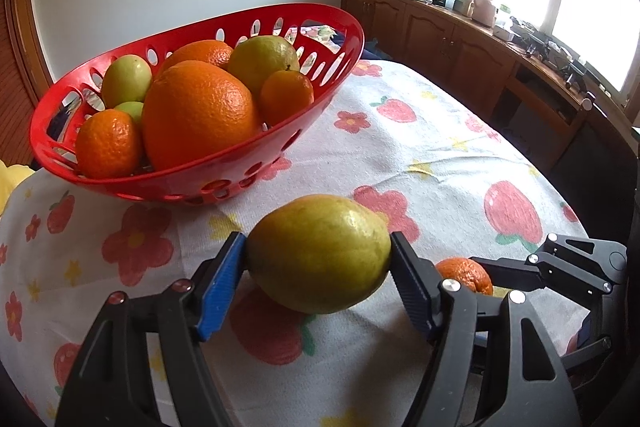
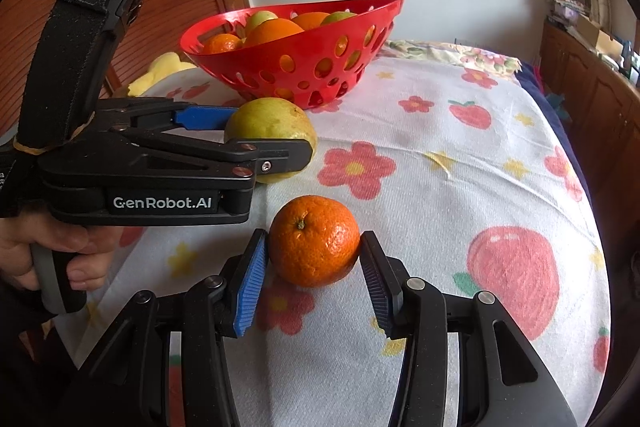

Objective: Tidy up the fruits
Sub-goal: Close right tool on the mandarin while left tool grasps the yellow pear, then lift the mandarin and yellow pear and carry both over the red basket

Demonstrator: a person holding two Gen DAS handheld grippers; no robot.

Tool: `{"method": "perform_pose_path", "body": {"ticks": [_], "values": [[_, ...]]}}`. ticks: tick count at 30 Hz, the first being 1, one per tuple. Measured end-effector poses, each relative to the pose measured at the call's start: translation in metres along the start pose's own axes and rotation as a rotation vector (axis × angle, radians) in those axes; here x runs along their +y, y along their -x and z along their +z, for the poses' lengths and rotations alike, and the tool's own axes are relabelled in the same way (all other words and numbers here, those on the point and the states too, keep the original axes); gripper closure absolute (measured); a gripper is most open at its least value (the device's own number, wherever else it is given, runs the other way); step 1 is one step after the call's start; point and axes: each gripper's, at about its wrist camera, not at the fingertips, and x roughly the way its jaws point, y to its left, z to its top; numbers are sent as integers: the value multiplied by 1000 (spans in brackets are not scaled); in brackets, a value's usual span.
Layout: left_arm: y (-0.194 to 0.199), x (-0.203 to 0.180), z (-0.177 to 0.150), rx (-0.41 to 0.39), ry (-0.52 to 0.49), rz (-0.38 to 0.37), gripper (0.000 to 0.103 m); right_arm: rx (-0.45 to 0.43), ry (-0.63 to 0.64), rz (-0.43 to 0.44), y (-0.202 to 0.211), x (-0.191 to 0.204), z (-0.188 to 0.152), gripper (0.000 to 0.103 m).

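Observation:
My left gripper (image 1: 319, 255) is shut on a yellow-green lemon (image 1: 319, 251), held low over the tablecloth; both show in the right wrist view, the gripper (image 2: 256, 135) and the lemon (image 2: 272, 121). My right gripper (image 2: 314, 259) is shut on a small orange mandarin (image 2: 315, 241) resting on the cloth; the mandarin also shows in the left wrist view (image 1: 466, 273). A red perforated basket (image 1: 280, 143) ahead holds several oranges, mandarins and green-yellow fruits; it also shows in the right wrist view (image 2: 304, 67).
The table is covered by a white cloth with strawberry and flower prints (image 2: 440, 167). A yellow object (image 2: 160, 73) lies left of the basket. Wooden cabinets (image 1: 460, 43) with clutter run under the window at the right.

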Motion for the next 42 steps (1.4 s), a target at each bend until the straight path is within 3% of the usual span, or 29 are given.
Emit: {"method": "perform_pose_path", "body": {"ticks": [25, 35, 42], "values": [[59, 28, -39, -55, 55, 10, 33, 0, 13, -23, -1, 3, -2, 57], [84, 28, -29, -104, 40, 14, 33, -8, 26, -45, 7, 4, 5, 57], [103, 36, -13, -157, 41, 14, 33, -45, 58, -44, 26, 2, 32, 57]]}}
